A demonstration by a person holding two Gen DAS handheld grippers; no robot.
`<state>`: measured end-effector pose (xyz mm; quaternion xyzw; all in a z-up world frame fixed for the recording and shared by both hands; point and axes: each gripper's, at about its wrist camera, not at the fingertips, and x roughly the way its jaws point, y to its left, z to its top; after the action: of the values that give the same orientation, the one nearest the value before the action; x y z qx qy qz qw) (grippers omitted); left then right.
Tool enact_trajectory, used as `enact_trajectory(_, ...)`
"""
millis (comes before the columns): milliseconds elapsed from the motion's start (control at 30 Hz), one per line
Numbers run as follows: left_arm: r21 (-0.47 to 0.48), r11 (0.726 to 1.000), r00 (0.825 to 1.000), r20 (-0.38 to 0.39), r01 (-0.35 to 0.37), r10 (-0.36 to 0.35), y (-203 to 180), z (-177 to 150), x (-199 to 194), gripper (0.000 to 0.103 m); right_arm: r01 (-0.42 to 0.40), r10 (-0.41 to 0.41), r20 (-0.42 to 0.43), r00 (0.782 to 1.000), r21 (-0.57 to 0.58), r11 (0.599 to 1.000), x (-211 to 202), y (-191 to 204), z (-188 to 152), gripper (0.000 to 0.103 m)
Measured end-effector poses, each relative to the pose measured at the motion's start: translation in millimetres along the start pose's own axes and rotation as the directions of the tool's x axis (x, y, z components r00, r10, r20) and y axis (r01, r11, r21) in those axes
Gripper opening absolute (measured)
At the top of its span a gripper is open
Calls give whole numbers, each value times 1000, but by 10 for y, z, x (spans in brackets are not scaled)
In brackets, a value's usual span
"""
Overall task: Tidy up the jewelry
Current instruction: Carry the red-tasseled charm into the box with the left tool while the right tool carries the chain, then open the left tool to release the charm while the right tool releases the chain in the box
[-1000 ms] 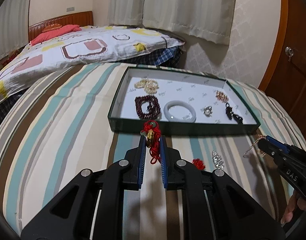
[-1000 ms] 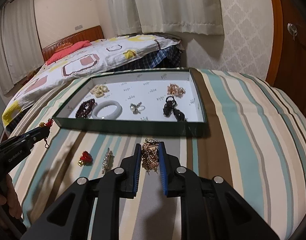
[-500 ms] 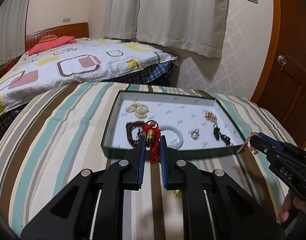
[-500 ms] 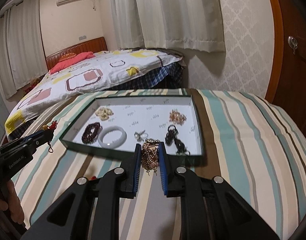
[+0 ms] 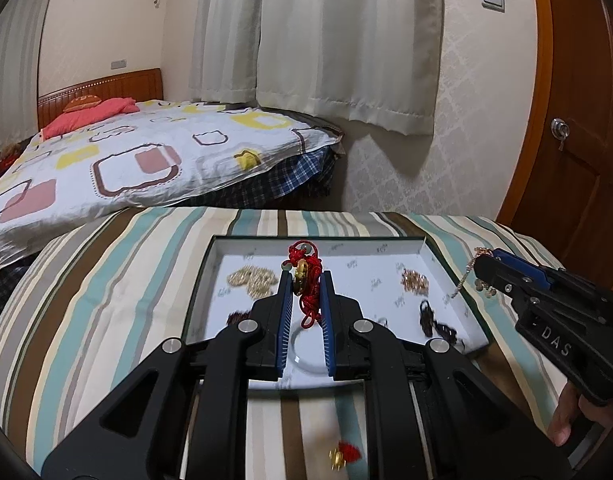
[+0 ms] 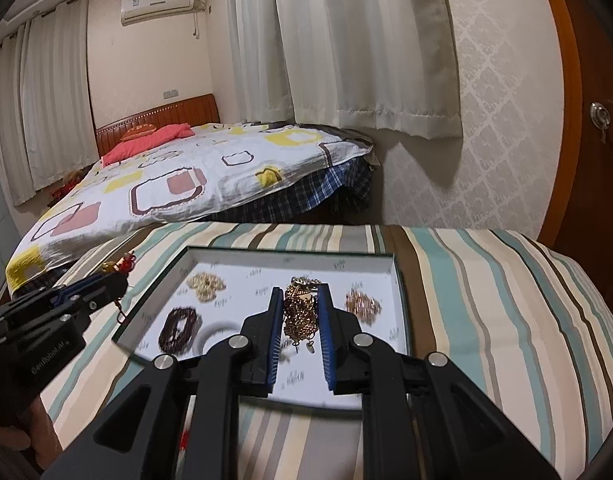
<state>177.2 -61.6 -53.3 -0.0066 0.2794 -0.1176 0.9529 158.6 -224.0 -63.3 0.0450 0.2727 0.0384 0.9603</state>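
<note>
1. Your left gripper (image 5: 305, 280) is clamped on a red cord charm with a gold pendant (image 5: 304, 280), the cord hanging between the blue pads.
2. Beyond and below the fingers lies a shallow dark green tray (image 5: 462, 300) with a white floor, set on a striped cloth (image 5: 106, 300).
3. In the tray you see a pale gold chain heap (image 5: 252, 279), a rose gold heap (image 5: 414, 281), a dark bead bracelet (image 5: 238, 316), a black piece (image 5: 434, 322) and a white bangle (image 5: 302, 364), blurred and partly hidden.
4. Your right gripper (image 5: 480, 266) enters from the right, closed on a thin gold chain (image 5: 464, 280) dangling over the tray's right edge.
5. A small red and gold charm (image 5: 343, 454) lies on the cloth near you.
</note>
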Motion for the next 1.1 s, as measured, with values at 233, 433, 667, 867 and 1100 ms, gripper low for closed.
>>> enact_trajectory(233,6,1000,999,-37,-12,12,-25,135,537,14,11,-11,-5,1000,-4,1000,398,-18,85,18)
enact_trajectory(433,20,999,994,-109,-26,28,-47,103,1042,14,20,-19,-73,997,17,1000,843,-113,-26,18)
enact_trajectory(667,22,999,973,-225,-48,51,-28,49,1489,14,23,-18,-170,985,27,999,1167,-142,-110,18)
enact_trajectory(867,27,998,957,-286,-52,58,-23,33,1671,14,28,-22,-220,975,25,999,1313,-161,-123,18)
enact_trajectory(1100,29,997,951,-300,-67,72,-14,37,1709,14,35,-28,-242,970,26,999,1377,-170,-129,18)
